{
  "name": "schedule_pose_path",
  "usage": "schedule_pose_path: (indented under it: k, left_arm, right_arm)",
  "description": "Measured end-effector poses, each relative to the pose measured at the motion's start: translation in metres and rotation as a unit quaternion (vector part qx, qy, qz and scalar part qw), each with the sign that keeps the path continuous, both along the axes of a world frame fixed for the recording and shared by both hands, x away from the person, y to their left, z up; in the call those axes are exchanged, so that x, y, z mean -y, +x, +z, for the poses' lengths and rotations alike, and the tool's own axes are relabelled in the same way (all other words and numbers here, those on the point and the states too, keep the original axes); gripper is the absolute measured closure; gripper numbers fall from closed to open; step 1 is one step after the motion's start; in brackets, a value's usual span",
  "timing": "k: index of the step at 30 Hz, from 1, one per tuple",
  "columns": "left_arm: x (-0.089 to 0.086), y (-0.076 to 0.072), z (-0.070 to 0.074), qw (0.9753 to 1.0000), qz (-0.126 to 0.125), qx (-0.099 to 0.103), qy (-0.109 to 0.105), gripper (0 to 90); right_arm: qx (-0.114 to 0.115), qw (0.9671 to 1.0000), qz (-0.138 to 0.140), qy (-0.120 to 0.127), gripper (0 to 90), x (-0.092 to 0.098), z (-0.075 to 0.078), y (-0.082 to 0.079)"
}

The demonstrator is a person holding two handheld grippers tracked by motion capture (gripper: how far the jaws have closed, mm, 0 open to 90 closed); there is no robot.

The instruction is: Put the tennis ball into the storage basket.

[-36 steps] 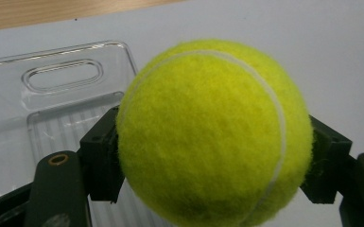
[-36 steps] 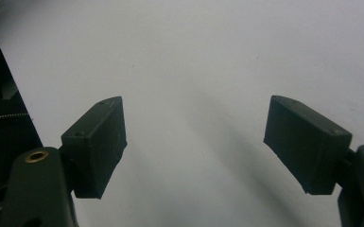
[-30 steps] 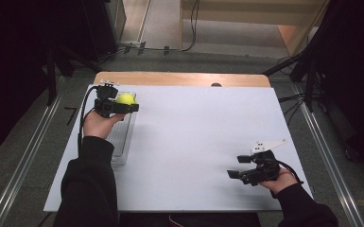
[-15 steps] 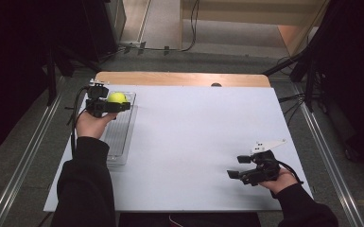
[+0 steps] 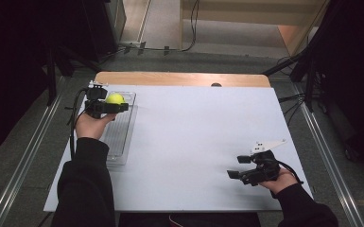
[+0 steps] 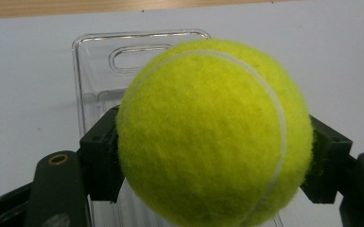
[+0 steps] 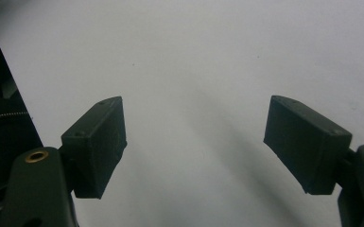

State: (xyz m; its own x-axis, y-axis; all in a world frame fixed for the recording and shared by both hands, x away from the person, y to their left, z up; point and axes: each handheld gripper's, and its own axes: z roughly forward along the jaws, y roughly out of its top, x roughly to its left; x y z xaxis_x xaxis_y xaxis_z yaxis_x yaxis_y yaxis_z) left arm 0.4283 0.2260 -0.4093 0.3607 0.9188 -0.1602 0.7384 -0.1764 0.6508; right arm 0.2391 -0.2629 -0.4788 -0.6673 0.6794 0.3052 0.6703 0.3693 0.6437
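My left gripper [image 5: 111, 107] clamps the tennis ball [image 5: 115, 98] above the far end of the clear tray [image 5: 123, 137]; pickup looks done, with lowering and release remaining. My right gripper [image 5: 238, 166], jaws apart and empty, rests over the white table [image 5: 203, 137].

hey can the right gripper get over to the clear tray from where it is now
Probably yes. The right gripper is open and holds nothing, and bare white table lies between it and the clear tray. The left gripper holds a tennis ball above the tray's far end.
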Motion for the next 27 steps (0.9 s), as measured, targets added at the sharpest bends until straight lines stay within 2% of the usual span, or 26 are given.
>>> schedule_pose_path:
  k: [19,22,27]
  left_arm:
    - [-0.001,0.004,-0.015,0.9997,0.01,-0.021,0.001,25.3]
    - [-0.001,0.004,-0.016,0.9996,0.011,-0.024,0.006,25.2]
    - [-0.001,0.005,-0.017,0.9995,0.012,-0.028,-0.002,24.4]
  right_arm:
    - [0.0,1.0,0.0,0.001,19.7,0.0,0.0,0.0]
    - [0.001,1.0,0.0,0.001,19.7,0.0,0.0,0.0]
    - [0.001,1.0,0.0,0.001,19.7,0.0,0.0,0.0]
